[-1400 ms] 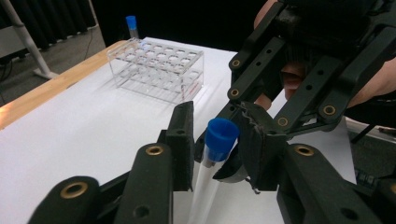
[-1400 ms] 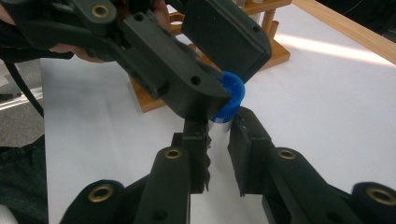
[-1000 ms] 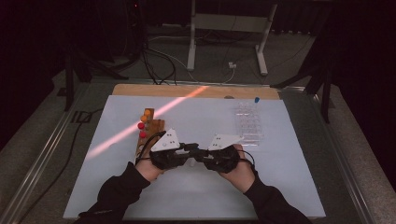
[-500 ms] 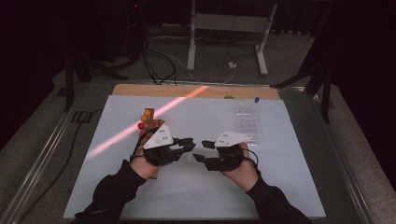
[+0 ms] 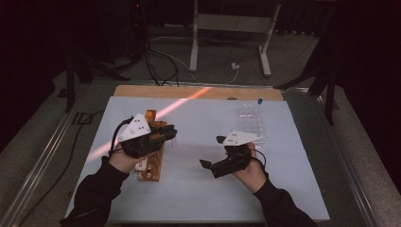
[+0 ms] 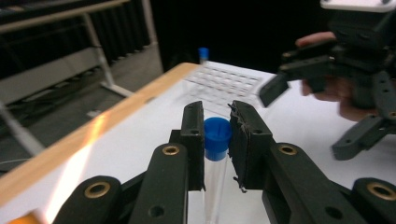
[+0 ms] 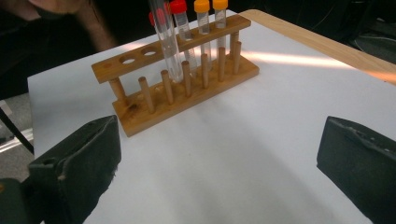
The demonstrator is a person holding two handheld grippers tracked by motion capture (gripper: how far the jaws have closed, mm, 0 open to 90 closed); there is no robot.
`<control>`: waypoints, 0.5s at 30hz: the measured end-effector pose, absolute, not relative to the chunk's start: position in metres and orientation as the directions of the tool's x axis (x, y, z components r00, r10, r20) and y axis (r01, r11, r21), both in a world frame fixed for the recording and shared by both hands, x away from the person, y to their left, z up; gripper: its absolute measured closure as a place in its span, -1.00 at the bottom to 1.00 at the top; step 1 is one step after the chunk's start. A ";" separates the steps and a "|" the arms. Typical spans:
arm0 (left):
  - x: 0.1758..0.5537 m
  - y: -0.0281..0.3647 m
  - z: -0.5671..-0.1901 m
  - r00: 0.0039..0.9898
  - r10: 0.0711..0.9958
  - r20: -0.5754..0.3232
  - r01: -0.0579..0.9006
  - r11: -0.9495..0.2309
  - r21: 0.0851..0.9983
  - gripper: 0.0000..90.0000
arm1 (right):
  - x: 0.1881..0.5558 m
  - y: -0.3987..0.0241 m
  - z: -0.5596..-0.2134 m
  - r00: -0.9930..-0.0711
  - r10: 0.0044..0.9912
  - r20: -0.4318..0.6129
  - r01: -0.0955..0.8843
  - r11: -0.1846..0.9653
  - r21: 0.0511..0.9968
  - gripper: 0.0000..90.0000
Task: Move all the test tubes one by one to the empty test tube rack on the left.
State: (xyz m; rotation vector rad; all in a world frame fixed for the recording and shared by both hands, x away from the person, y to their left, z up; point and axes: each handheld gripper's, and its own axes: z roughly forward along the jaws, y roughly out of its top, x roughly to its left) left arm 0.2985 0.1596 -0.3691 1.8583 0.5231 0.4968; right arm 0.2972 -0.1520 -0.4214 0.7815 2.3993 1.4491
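- We are gripping a clear tube with our left gripper, its jaws pressing on both sides of the blue cap.
- We are holding that tube just above the wooden rack, beside the red- and orange-capped tubes standing in it.
- Our right gripper is resting near the middle of the white mat, and its jaws, which have just been opening, are standing wide with nothing between them.

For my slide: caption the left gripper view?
Left gripper clamps a blue-capped clear plastic tube above the white table.
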 end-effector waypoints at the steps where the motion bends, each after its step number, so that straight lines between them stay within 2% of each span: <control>1: 0.298 0.163 -0.368 0.808 0.582 0.092 0.117 -0.311 0.943 0.72 | 0.297 -0.153 -0.421 -0.829 0.554 0.078 0.325 0.362 0.874 -1.00; 15: 0.289 0.202 -0.366 0.742 0.664 0.097 0.135 -0.290 0.947 0.72 | 0.297 -0.157 -0.417 -0.826 0.560 0.069 0.315 0.355 0.880 -1.00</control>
